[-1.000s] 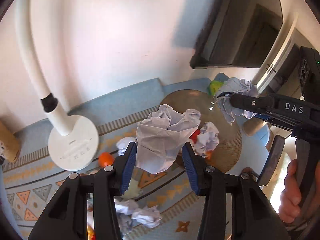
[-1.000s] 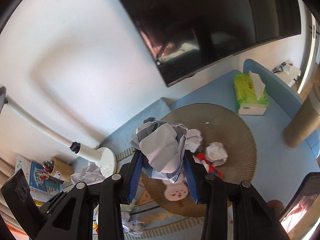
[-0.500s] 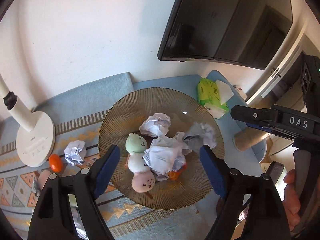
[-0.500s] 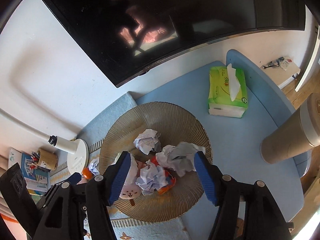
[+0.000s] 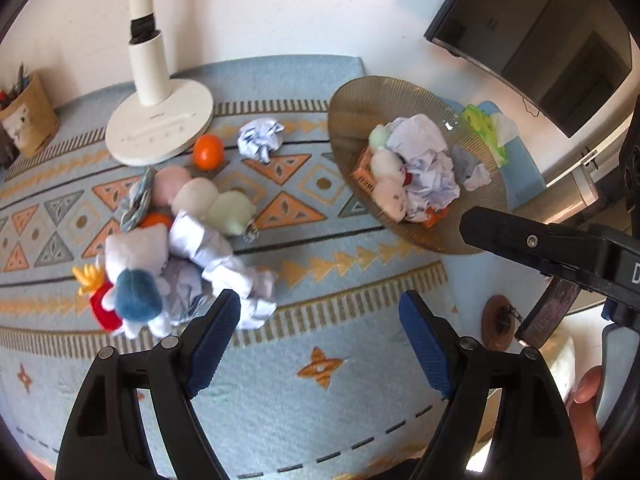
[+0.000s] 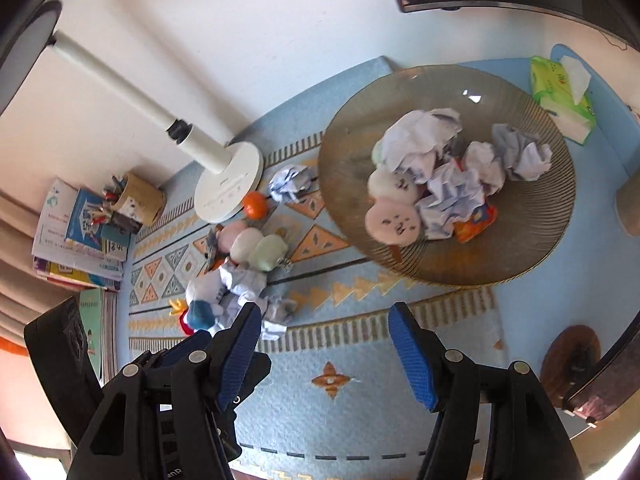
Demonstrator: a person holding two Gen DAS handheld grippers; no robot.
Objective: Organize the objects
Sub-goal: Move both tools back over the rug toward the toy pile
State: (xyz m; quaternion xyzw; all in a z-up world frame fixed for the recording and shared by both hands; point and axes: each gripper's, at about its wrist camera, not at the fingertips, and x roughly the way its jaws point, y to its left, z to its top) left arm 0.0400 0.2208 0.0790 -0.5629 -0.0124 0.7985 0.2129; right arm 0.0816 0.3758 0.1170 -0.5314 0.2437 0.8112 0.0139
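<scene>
Both claws empty above the patterned mat (image 6: 340,412), paper piled in the bowl (image 6: 532,248).
The ribbed bowl sits at two o'clock holding crumpled paper (image 6: 452,188); loose paper balls (image 5: 224,268) lie at ten o'clock. The left gripper (image 5: 320,340) and right gripper (image 6: 324,344) stand apart, gripping nothing.
</scene>
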